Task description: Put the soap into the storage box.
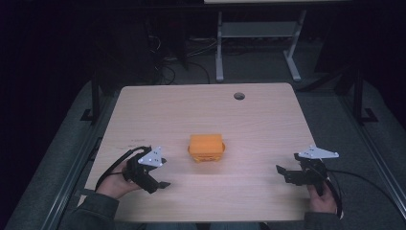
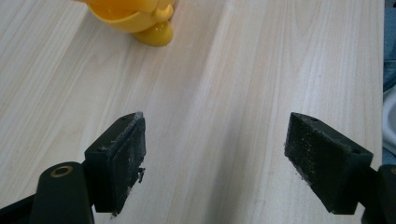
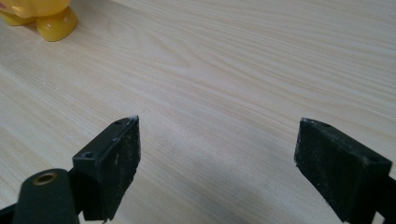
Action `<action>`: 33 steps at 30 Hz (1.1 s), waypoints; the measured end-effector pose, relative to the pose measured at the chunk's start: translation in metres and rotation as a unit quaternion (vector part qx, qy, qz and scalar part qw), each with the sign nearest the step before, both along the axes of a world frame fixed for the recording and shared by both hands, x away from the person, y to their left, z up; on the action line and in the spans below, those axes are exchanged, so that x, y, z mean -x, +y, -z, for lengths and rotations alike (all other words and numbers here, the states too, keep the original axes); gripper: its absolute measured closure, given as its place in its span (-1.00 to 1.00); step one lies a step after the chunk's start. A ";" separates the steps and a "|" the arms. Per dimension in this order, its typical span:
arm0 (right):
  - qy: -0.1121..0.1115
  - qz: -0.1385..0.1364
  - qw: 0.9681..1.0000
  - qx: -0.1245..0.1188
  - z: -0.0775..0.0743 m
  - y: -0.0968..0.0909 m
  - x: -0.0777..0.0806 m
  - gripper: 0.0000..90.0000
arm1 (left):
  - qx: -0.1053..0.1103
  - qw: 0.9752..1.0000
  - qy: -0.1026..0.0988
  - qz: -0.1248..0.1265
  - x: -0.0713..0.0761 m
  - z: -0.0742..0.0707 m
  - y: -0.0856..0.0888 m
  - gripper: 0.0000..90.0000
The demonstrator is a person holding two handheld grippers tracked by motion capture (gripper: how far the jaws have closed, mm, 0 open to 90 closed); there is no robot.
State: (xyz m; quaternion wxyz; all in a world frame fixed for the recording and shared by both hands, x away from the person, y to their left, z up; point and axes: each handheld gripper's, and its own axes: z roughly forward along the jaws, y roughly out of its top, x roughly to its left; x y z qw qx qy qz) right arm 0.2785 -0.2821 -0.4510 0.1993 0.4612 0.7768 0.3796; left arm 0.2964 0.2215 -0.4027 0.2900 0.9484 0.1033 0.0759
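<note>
Here's the desk (image 1: 167, 110), pale wood grain, and right near its middle sits the orange toy (image 1: 206, 147), a boxy orange top over a rounded yellow-orange body on stubby feet. Nothing touches it.

Down at the near left, the left gripper (image 1: 161, 179) rests low over the wood, held in the person's left hand (image 1: 115, 184), its grey three-cornered plate on top and a black cable looping off behind. Its tips aim toward the desk's centre line, and it stands near the orange toy but clearly apart from it. In the left gripper view, its jaws are spread wide with bare desk between them, and the toy's yellow underside and one foot (image 2: 140, 21) peek in at the top left, well ahead of the pads.

Over on the near right, the right gripper (image 1: 282, 172) is held in the person's right hand (image 1: 321, 196), tips turned inward toward the left, further from the toy than its partner. The right gripper view tells the same story: jaws wide apart, nothing between them but wood grain, and the toy's yellow foot (image 3: 53, 23) tucked in the top left corner, well apart.

Near the far edge, a small round hole (image 1: 239, 96) marks the desk.
</note>
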 end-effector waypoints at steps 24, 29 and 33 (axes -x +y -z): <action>0.005 -0.005 1.000 0.003 0.000 0.002 0.000 -0.69 | -0.006 1.000 -0.001 -0.017 0.010 0.016 0.012 -0.56; 0.005 -0.006 1.000 0.003 0.000 0.002 0.000 -0.69 | -0.003 1.000 0.003 -0.019 0.011 0.019 0.013 -0.56; 0.005 -0.009 1.000 0.004 0.000 0.003 0.000 -0.69 | 0.001 1.000 0.004 -0.021 0.014 0.021 0.013 -0.56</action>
